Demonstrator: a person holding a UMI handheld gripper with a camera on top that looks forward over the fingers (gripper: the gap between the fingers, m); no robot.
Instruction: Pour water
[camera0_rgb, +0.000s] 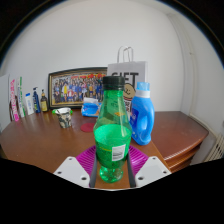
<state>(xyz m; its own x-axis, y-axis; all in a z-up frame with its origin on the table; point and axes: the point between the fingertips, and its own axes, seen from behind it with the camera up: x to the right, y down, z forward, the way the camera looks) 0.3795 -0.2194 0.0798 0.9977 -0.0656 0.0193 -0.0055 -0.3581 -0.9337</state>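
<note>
Clear green plastic bottle (112, 132) on a glossy brown wooden desk (40, 140).

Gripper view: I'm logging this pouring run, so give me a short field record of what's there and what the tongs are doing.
held item: green bottle, upright, green cap on
tongs: fingers press the bottle's lower part from both sides
surface: wooden table
behind bottle: blue detergent bottle, white paper bag
far back: framed picture against the wall
pouring target: none visible
</note>
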